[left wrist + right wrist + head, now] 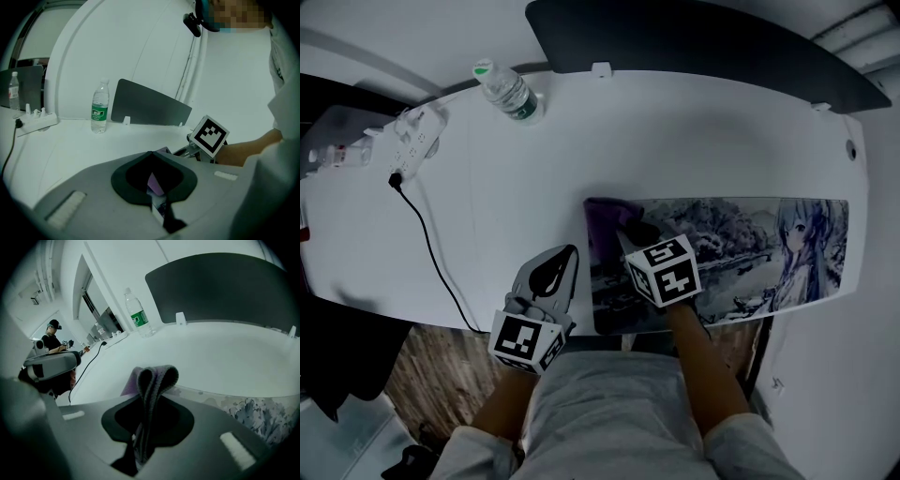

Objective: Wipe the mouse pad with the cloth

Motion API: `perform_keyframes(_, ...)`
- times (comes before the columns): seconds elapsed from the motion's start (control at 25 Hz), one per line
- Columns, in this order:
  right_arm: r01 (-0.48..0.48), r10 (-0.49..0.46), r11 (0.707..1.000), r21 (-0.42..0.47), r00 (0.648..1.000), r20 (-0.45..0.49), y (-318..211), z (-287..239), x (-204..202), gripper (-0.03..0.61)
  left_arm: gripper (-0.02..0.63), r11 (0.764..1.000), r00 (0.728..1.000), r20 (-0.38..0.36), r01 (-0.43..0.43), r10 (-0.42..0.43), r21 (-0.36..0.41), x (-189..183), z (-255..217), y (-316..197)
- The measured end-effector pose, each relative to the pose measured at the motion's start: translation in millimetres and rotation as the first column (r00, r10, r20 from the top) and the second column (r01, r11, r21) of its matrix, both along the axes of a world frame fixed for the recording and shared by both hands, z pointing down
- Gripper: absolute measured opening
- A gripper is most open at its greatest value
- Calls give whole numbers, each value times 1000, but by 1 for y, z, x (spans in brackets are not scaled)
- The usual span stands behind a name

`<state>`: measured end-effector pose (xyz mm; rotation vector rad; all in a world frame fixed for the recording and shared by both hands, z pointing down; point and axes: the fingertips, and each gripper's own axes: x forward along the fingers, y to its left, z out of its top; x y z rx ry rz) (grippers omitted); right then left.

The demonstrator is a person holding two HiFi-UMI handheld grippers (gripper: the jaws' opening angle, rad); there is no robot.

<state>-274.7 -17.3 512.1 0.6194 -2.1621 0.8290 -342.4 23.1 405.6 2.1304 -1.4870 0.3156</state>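
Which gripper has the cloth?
The right gripper: its jaws are shut on a fold of the purple cloth at the mouse pad's left end. The left gripper is shut on nothing, beside the pad.

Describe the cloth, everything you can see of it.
The cloth is purple and soft-looking, like towelling. It is folded into a loop that stands up between the jaws of the right gripper, which are shut on it. Its loose part lies on the left end of the mouse pad.
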Motion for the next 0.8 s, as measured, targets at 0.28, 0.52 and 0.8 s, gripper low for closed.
perform_keyframes(0.28,24,-24,1000,-2,999,31,-8,1,32,49,18,999,998,30,51,-51,9,34,1,-4)
perform_keyframes(0.52,47,-47,999,-8,999,25,-21,3,78,49,18,996,996,21,92,-92,7,90,3,-8)
perform_keyframes(0.8,54,-54,998,-12,999,2,-38,8,132,49,18,993,993,16,119,-119,22,139,-5,-21)
